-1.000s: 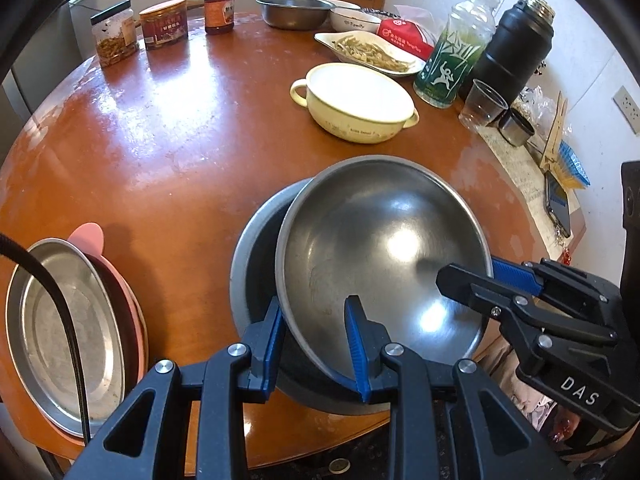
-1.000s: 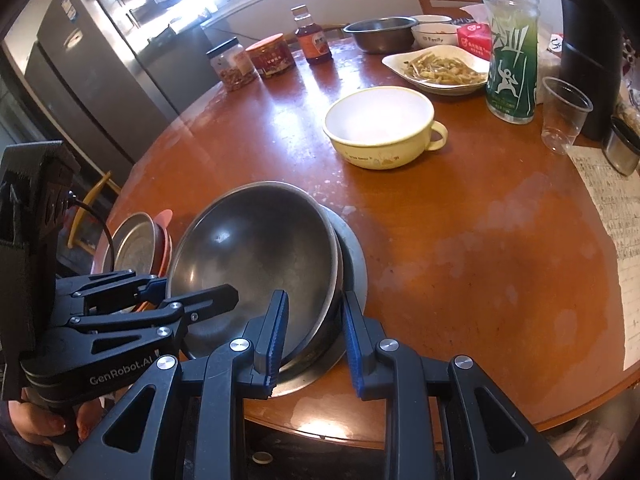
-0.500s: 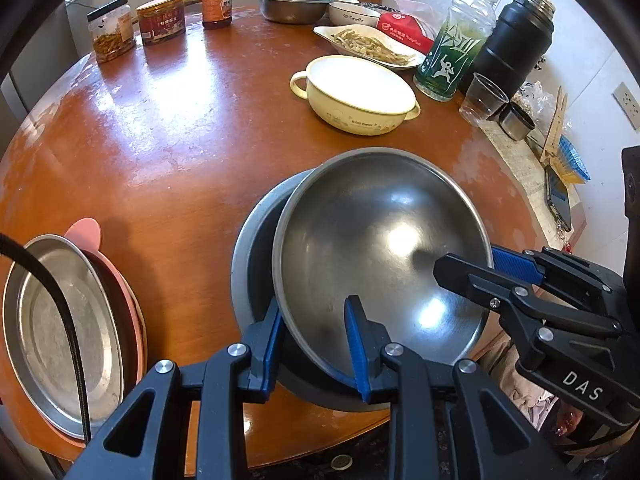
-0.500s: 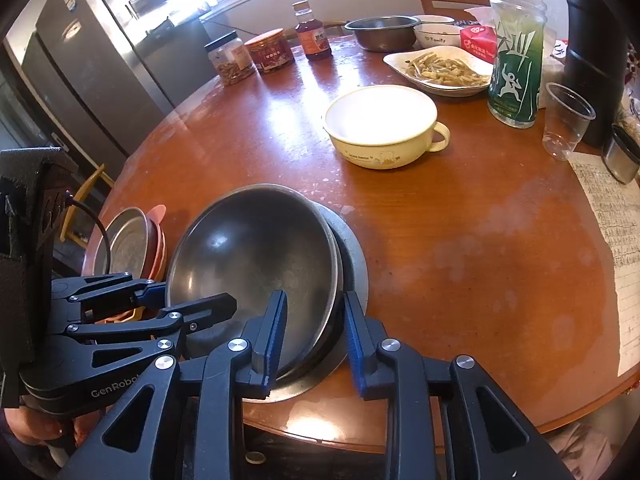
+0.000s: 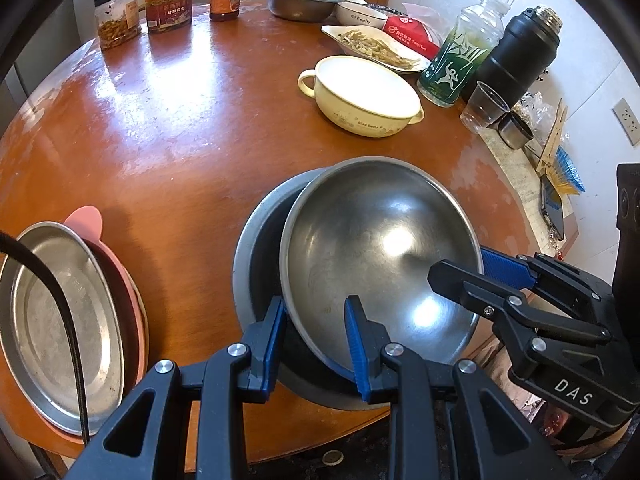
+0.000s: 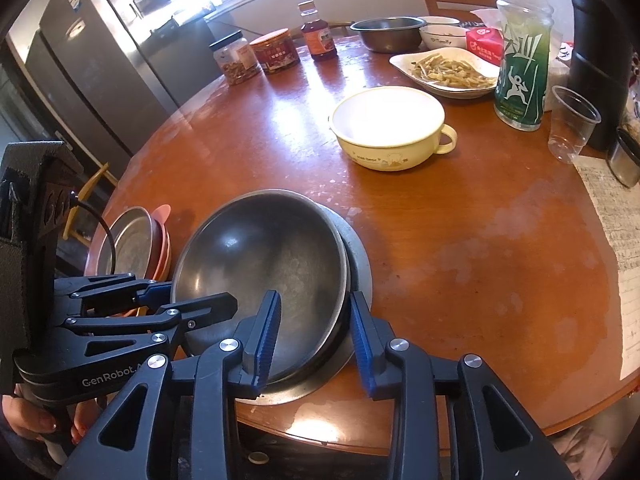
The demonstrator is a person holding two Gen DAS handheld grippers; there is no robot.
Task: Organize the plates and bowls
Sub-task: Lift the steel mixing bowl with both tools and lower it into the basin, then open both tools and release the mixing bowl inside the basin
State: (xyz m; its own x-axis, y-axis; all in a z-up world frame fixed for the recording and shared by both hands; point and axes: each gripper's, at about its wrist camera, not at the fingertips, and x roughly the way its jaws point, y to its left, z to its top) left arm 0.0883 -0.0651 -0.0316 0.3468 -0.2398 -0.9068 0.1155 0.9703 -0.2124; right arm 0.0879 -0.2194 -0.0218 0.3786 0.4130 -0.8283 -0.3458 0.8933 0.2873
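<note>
The steel bowl (image 5: pixel 376 256) sits tilted inside a grey bowl (image 5: pixel 256 248) at the near edge of the round table (image 5: pixel 160 140). The left gripper (image 5: pixel 316 344) is clamped on the steel bowl's near rim. The right gripper (image 6: pixel 316 332) straddles the opposite rim, its jaws opening, pads apparently clear of the metal. Left of the steel bowl lies a steel plate (image 5: pixel 48 312) on pink plates (image 5: pixel 86 216); beyond it stands a cream bowl (image 5: pixel 364 96).
</note>
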